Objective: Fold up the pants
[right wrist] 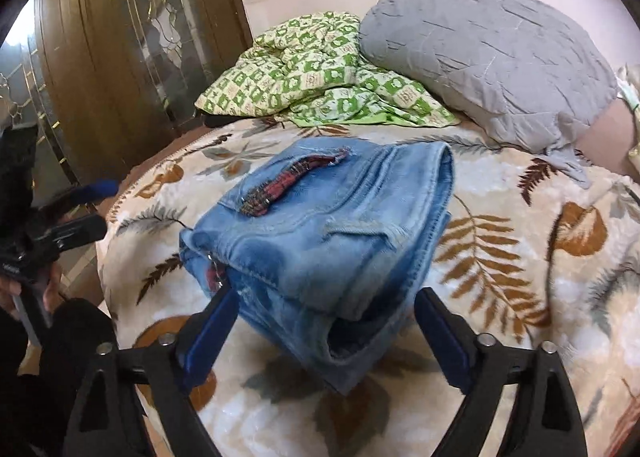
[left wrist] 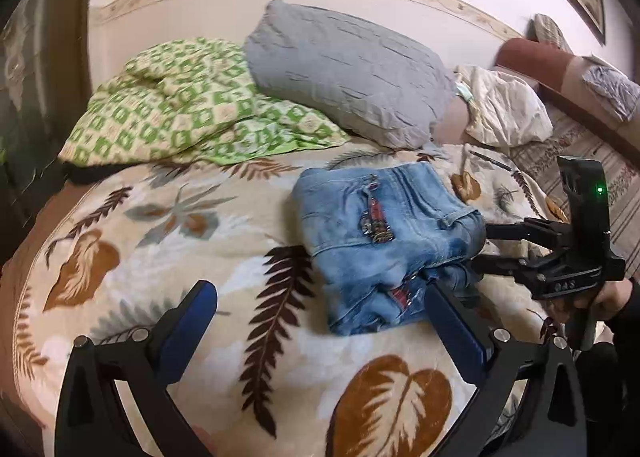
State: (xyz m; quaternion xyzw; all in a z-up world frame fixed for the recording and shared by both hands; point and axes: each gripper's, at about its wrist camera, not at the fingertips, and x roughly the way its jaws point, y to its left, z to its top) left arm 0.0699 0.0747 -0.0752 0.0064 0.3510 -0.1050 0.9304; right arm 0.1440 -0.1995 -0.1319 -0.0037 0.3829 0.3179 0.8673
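A pair of light blue jeans [left wrist: 384, 233] lies folded into a compact bundle on the leaf-patterned blanket [left wrist: 168, 257], with a red plaid patch showing on top. My left gripper [left wrist: 320, 288] hangs open above the blanket at the bundle's near-left corner, nothing between its blue pads [left wrist: 188, 329]. My right gripper [right wrist: 327, 297] is open too. Its fingers straddle the near end of the jeans [right wrist: 320, 225] without pressing on them. From the left wrist view the right gripper [left wrist: 486, 249] sits at the bundle's right edge, held by a hand [left wrist: 608, 297]. The left gripper [right wrist: 96, 209] shows at the far left.
A green-checked quilt [left wrist: 180, 113] and a grey pillow [left wrist: 352, 73] lie at the head of the bed, with a cream pillow [left wrist: 504, 109] further right. A brown wardrobe with glass panels [right wrist: 132, 45] stands beside the bed. The wall [left wrist: 240, 1] runs behind.
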